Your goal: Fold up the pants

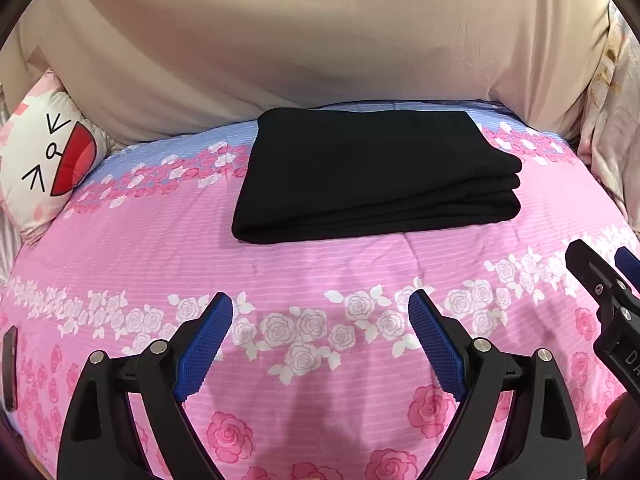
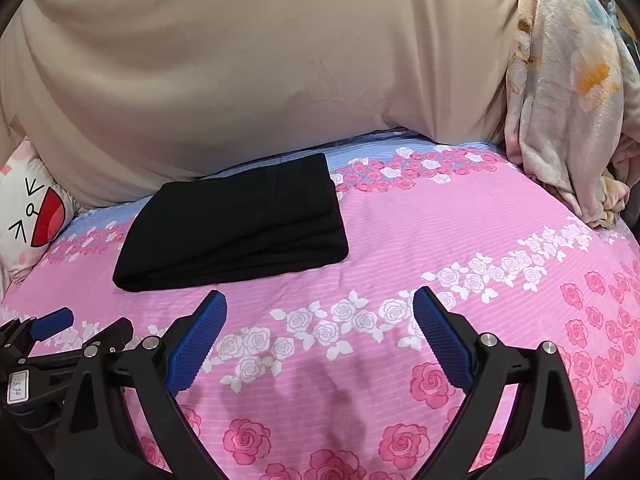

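Black pants [image 1: 372,172] lie folded in a thick rectangular stack on the pink rose-print bedspread [image 1: 320,272]; they also show in the right wrist view [image 2: 236,224] at centre left. My left gripper [image 1: 320,304] is open and empty, hovering over the bedspread in front of the pants. My right gripper [image 2: 320,300] is open and empty, to the right of and nearer than the pants. The right gripper shows at the right edge of the left wrist view [image 1: 604,280]; the left gripper shows at the lower left of the right wrist view [image 2: 76,328].
A beige draped cloth [image 1: 300,40] rises behind the bed. A white cartoon-face pillow [image 1: 44,160] lies at the left. A pale floral blanket [image 2: 568,100] hangs at the right. A dark flat object [image 1: 10,364] lies at the bed's left edge.
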{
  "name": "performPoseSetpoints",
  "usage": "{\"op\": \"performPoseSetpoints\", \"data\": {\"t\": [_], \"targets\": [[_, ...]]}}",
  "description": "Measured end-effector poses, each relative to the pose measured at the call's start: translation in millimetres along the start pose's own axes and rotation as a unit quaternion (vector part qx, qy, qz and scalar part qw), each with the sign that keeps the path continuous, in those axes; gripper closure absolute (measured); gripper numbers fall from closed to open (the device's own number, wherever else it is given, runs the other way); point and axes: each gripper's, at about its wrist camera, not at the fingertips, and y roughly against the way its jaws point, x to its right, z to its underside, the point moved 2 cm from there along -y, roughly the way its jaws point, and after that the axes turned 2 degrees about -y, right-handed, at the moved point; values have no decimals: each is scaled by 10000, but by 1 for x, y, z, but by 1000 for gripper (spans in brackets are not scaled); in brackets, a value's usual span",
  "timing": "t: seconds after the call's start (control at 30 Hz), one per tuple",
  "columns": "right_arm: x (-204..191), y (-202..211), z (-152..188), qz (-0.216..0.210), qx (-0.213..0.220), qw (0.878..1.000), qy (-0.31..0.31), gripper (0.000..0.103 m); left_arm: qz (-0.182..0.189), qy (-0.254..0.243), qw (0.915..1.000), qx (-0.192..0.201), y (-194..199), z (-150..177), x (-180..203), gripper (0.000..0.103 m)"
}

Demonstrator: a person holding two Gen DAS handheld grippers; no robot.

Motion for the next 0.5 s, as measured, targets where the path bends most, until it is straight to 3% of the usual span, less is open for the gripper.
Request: {"op": "performPoseSetpoints", "data": {"t": [0.5], "targets": [[-8,-5,3,40,-58,9999,89,10,-87,-15,10000,-45,-4,10,-13,16]]}}
